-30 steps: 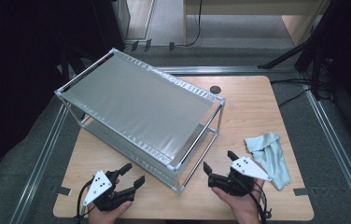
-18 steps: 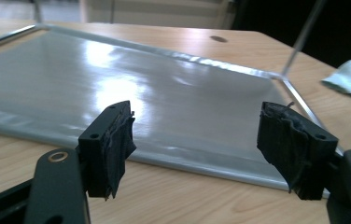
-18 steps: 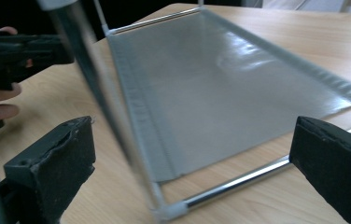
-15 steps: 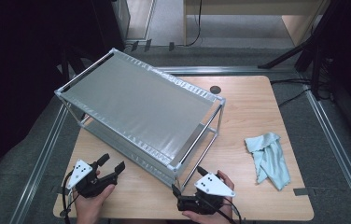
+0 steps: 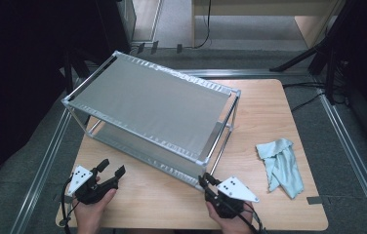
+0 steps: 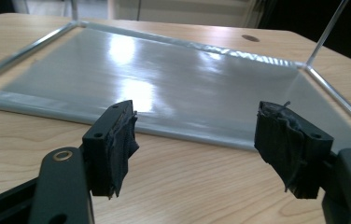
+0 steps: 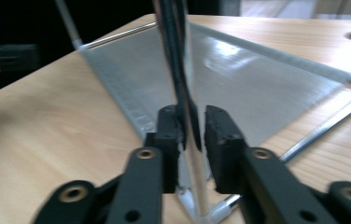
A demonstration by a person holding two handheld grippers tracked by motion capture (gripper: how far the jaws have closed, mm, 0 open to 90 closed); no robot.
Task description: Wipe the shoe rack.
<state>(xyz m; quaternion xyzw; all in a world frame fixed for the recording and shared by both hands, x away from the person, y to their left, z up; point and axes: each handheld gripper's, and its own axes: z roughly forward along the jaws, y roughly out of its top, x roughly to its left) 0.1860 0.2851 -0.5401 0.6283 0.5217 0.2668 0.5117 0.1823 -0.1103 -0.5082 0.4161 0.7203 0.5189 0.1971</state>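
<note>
At the near right corner of the metal rack (image 5: pixel 152 109), the right gripper (image 7: pixel 193 126) stood with its jaws around the rack's corner post (image 7: pixel 173 56); those jaws had just been closing, and in the right gripper view the black pads sat close on either side of the upright post, the left pad against it, though blur hid whether the right pad pressed it too; the post rose straight up between them, and its foot met the lower shelf (image 7: pixel 257 88) at the frame's corner just below the pads; in the high view the same gripper (image 5: pixel 207 183) lay low on the wooden table (image 5: pixel 274 112) with the person's hand behind it and a grey three-cornered plate on top; over at the left front of the table, the left gripper (image 5: pixel 112 168) was held in the other hand, well apart from the rack's near edge; its jaws stood wide apart with nothing between them, and in the left gripper view (image 6: pixel 197 135) they pointed across bare wood toward the long front rail of the lower shelf (image 6: pixel 173 88); the rack itself stood slantwise across the table's middle, its grey top shelf carried on thin posts above the lower one; a pale blue cloth (image 5: pixel 282 165) lay crumpled on the table's right side, clear of the rack and near the right gripper.
</note>
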